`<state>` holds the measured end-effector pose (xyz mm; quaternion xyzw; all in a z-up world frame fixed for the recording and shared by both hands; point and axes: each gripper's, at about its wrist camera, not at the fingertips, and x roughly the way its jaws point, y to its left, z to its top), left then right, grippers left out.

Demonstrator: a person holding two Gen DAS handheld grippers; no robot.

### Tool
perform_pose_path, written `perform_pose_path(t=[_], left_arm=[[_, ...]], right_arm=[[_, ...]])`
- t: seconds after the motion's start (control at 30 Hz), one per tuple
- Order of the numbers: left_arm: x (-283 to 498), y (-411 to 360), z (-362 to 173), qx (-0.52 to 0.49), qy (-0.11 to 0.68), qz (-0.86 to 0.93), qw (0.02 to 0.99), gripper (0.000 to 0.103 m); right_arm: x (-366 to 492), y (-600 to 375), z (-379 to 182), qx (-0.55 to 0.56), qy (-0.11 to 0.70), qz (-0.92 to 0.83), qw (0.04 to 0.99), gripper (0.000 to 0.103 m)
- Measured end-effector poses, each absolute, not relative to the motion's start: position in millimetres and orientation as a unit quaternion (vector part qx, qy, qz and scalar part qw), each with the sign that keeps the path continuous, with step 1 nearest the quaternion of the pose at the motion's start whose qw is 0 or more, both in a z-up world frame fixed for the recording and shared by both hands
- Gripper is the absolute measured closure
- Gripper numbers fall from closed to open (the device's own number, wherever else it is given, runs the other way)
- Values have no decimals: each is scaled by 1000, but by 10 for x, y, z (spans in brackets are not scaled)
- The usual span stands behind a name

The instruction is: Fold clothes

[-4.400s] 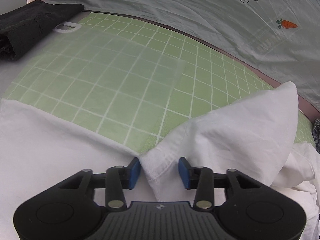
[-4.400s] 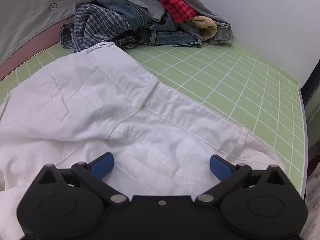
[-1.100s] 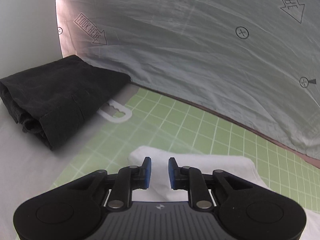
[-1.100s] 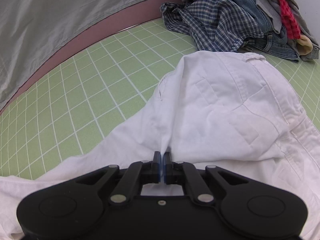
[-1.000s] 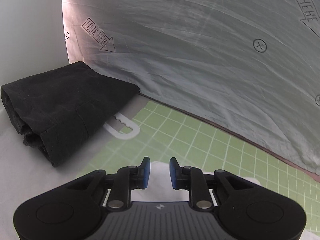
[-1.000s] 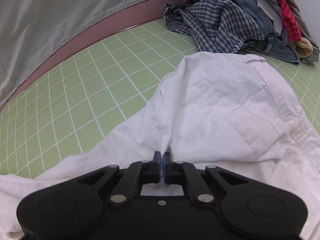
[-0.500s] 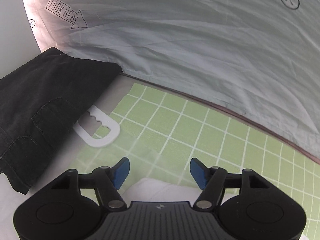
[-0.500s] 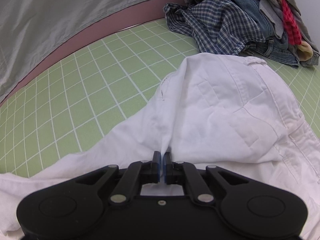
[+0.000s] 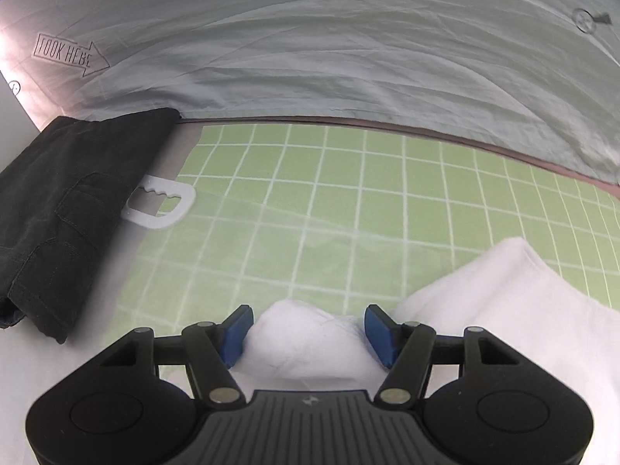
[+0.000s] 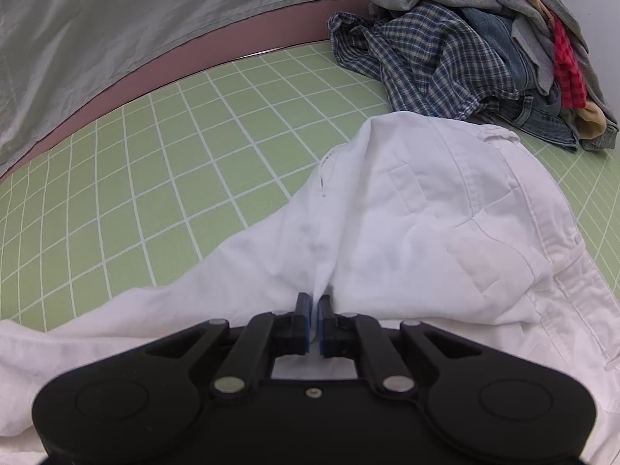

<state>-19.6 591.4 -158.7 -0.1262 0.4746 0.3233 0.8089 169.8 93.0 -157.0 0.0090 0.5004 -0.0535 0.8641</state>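
Left fingers (image 9: 308, 331) newly spread beside black garment (image 9: 66, 201)

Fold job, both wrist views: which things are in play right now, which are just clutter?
In play:
white trousers
right hand-held gripper, shut on the trousers
left hand-held gripper, open around a trouser fold
green grid mat

Clutter:
folded black garment
white plastic handle
clothes pile
grey sheet

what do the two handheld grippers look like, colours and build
The left gripper and right gripper are both matte black plastic with round-cornered bodies, jointed linkage arms on silver pivot pins, and blue finger pads. The left has a ribbed centre plate with a small logo; no cables or sleeves show.
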Motion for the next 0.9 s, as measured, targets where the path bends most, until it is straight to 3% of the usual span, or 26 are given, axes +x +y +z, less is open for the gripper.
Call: perform_pose_path(t=[0.3, 0.53, 0.63, 0.67, 0.7, 0.73, 0.9], left_arm=[[-272, 5344, -1639, -51, 463, 288, 837, 40], [-162, 5423, -1664, -72, 484, 236, 840, 38], [-175, 5508, -1699, -126, 484, 247, 830, 39], [-192, 5529, -1696, -141, 480, 244, 830, 48], [-206, 5547, -1693, -154, 477, 243, 831, 66], [-210, 5551, -1688, -154, 477, 245, 830, 75], [-141, 5735, -1444, -93, 452, 273, 844, 77]], right_arm=[[1686, 939, -1580, 2, 499, -51, 865, 98], [1683, 933, -1583, 3, 498, -50, 866, 98], [1675, 952, -1584, 0, 496, -52, 867, 98], [1674, 947, -1583, 2, 496, -51, 867, 98], [1672, 942, -1581, 4, 496, -51, 867, 98], [1671, 937, -1580, 7, 497, -51, 866, 98], [1702, 929, -1531, 18, 487, -46, 872, 98]])
